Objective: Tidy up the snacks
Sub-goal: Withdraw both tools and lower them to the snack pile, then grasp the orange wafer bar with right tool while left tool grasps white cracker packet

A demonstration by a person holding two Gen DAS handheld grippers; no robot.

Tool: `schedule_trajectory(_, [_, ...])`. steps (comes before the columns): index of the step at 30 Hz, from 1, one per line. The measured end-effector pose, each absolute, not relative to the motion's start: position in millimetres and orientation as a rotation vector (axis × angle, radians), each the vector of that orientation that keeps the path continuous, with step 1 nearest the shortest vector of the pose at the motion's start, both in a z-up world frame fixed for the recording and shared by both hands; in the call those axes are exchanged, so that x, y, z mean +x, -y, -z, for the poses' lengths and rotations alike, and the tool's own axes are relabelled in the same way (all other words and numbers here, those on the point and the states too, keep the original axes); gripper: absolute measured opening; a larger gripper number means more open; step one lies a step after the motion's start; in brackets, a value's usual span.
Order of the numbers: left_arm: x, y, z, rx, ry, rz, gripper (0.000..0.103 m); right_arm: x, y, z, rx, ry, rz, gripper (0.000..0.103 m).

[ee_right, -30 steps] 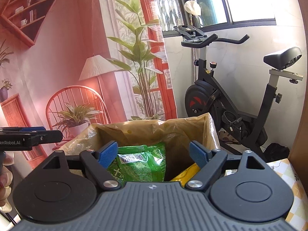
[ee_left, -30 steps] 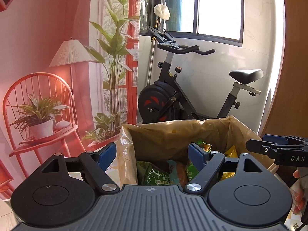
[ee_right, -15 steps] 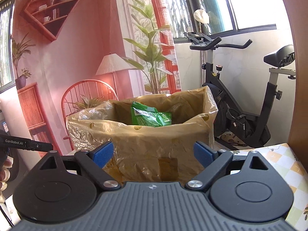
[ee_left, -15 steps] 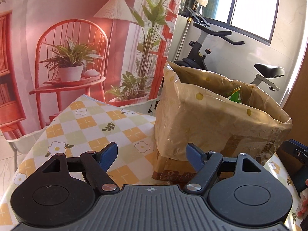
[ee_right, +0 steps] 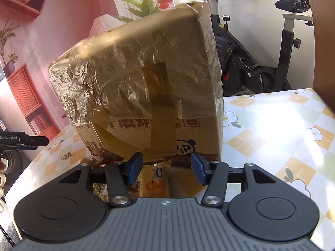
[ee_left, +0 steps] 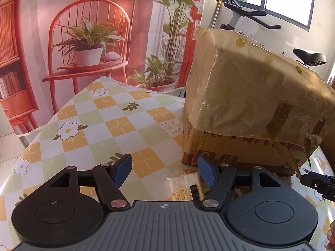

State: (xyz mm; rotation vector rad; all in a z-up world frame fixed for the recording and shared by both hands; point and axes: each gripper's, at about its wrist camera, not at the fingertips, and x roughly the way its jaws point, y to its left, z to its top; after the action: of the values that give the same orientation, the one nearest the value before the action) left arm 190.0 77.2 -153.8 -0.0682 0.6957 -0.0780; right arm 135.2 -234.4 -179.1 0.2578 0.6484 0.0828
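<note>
Two tongs (ee_left: 164, 172) (ee_right: 166, 167) beside box (ee_right: 146, 79) base.

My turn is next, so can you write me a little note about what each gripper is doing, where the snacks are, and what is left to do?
Left gripper: jaws have just been closing, nothing pinched yet; a cracker packet lies on the table beside its right finger.
Right gripper: jaws have just been closing around an orange snack packet, pads not on it yet.
The lined cardboard box stands on the checked tablecloth, right behind both grippers. From here you cannot see inside it.
Done: both grippers are down by the loose packets in front of the box.
Left: probably grip each packet, lift it and drop it into the box.
</note>
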Motion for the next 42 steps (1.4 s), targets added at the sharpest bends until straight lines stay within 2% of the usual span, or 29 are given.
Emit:
schedule_trajectory(6, [192,-70,172,-0.079,-0.742,0.111,0.071,148,212,201,0.155,-0.712,-0.154,0.054])
schedule_trajectory(25, [206,-35,223,-0.052,-0.870,0.176,0.072,147,212,233,0.229,-0.689,-0.159,0.047])
schedule_trajectory(42, [201,-52,227,-0.100,-0.822,0.134,0.073,144,213,233,0.231,-0.681,-0.156,0.046])
